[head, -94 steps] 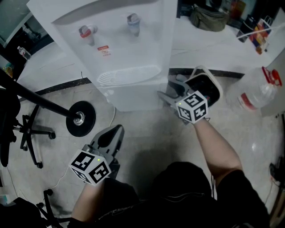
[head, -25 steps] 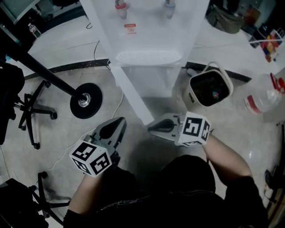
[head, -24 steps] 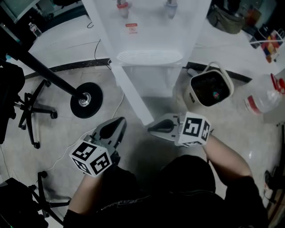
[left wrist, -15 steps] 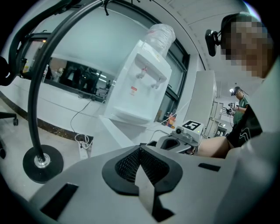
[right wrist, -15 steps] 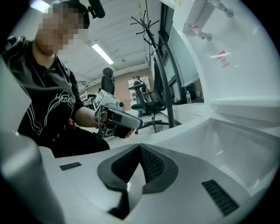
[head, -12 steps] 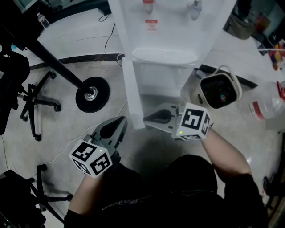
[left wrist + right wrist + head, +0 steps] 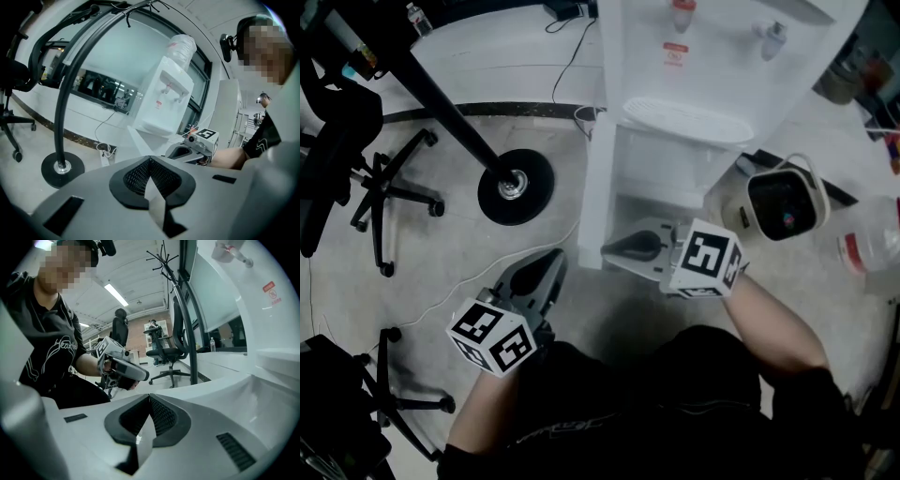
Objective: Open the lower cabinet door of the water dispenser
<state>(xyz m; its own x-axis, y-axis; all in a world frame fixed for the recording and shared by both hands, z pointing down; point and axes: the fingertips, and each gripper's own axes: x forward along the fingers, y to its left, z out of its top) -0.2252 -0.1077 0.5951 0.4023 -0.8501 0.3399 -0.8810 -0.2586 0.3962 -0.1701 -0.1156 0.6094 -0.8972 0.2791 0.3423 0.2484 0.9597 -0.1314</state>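
Note:
The white water dispenser [image 7: 712, 75] stands at the top of the head view with two taps and a drip tray. Its lower cabinet door [image 7: 598, 187] hangs open, swung out to the left, and the white inside of the cabinet [image 7: 661, 183] shows. My right gripper [image 7: 606, 250] is shut with nothing in it, its tip right by the door's free bottom corner. My left gripper [image 7: 553, 258] is lower left, shut and empty, apart from the door. The left gripper view shows the dispenser [image 7: 164, 101] and the right gripper [image 7: 180, 151] ahead.
A stand with a black round base [image 7: 514, 185] and slanted pole is left of the door. Office chairs [image 7: 384, 187] stand further left. A small white box with a handle [image 7: 783, 206] and a water jug [image 7: 872, 248] sit to the right. A cable [image 7: 105, 149] lies by the wall.
The door has swung wider open to the left, with my right gripper's tip staying at its free edge. Both grippers and the view have shifted left, so the dispenser sits further right.

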